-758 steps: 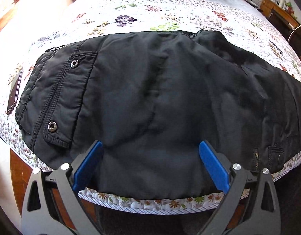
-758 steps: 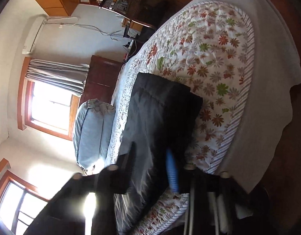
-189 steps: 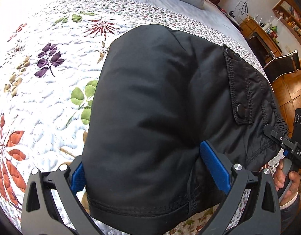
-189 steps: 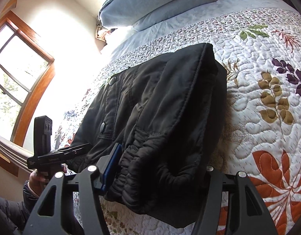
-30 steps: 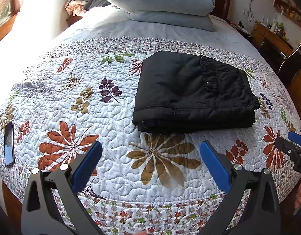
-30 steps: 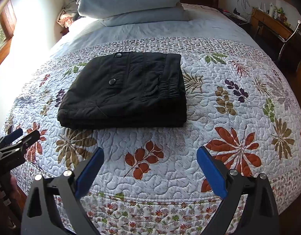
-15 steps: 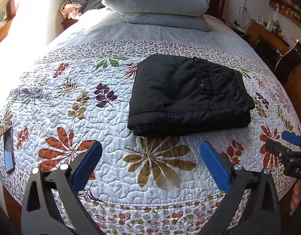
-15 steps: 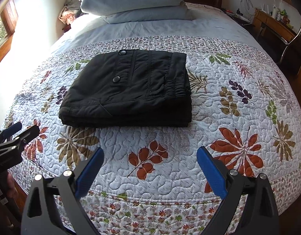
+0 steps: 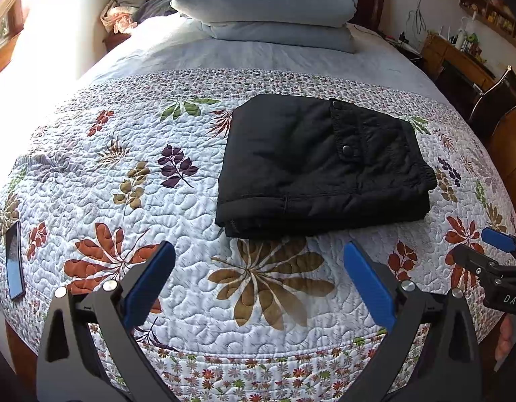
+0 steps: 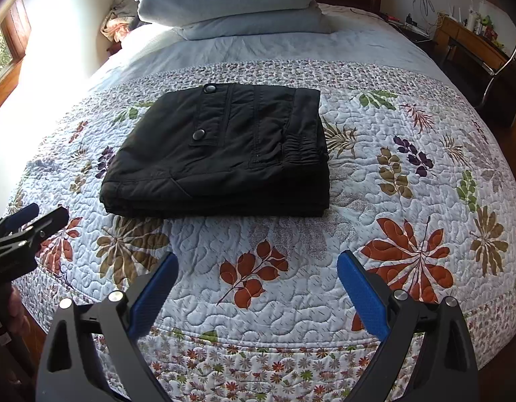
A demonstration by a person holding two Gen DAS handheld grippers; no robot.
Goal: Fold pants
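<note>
Left wrist view: the black pants (image 9: pixel 321 167) lie folded in a thick rectangular stack right of frame centre, on the floral quilt (image 9: pixel 123 174) of the bed. The left gripper (image 9: pixel 258 278) hangs at the bottom of the frame, its fingers spread wide, holding nothing, well short of the stack. In the right wrist view the right gripper (image 10: pixel 256 284) is equally wide and empty. The folding looks done. The padded layers could spring open and slump; a stray nudge at the near edge would cause it.
</note>
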